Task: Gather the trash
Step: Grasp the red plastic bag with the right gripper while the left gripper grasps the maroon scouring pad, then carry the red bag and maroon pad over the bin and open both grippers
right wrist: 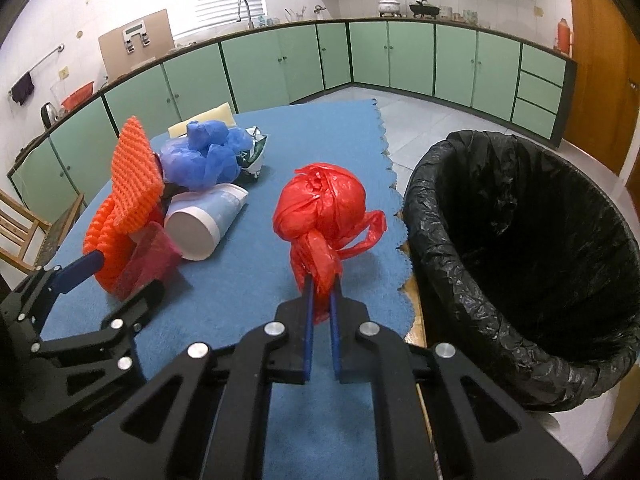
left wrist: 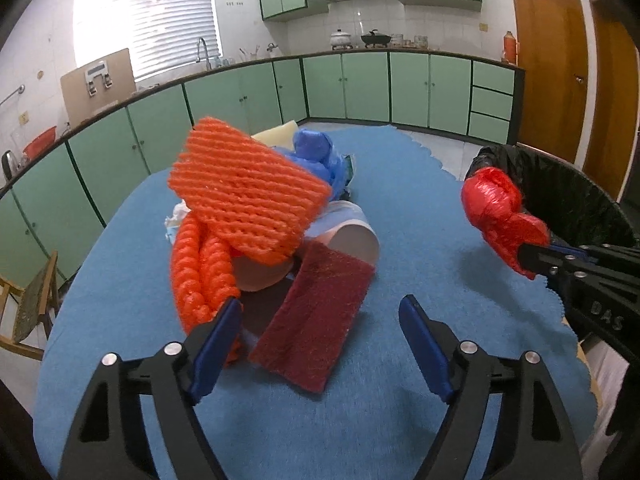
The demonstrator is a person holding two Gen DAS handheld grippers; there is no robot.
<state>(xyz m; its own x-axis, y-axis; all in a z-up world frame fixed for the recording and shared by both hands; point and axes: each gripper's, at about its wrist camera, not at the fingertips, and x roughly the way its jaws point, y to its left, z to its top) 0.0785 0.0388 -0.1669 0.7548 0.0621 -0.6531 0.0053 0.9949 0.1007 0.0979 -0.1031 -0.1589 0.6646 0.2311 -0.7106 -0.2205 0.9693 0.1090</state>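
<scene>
Red plastic, a knotted bag, hangs pinched between the pressed-together fingers of the right gripper, lifted clear of the blue cloth and near that cloth's scalloped right edge. Just past the edge stands 1 bin lined with a black bag, its mouth wide and unobstructed; the bag is beside the rim, not over it.

Between the red bag and the heap of remaining trash lies an open strip of bare cloth.

The left gripper has its jaws spread, nothing pressed by the pads. Its left finger touches or sits just against the orange foam net, and a dark red scouring pad lies in the gap between the fingers, slanted on the cloth.

Counted in the heap:
- 1 orange foam net, part flat and raised, part rolled below
- 1 dark red scouring pad
- 1 white tube lying on its side, its round end facing the cameras
- 1 crumpled blue plastic bag behind the tube
- 1 foil wrapper just beside the blue bag
- 1 pale yellow sponge at the cloth's far edge

Near cloth in front of both grippers is bare. Green cabinets run along the far walls.
</scene>
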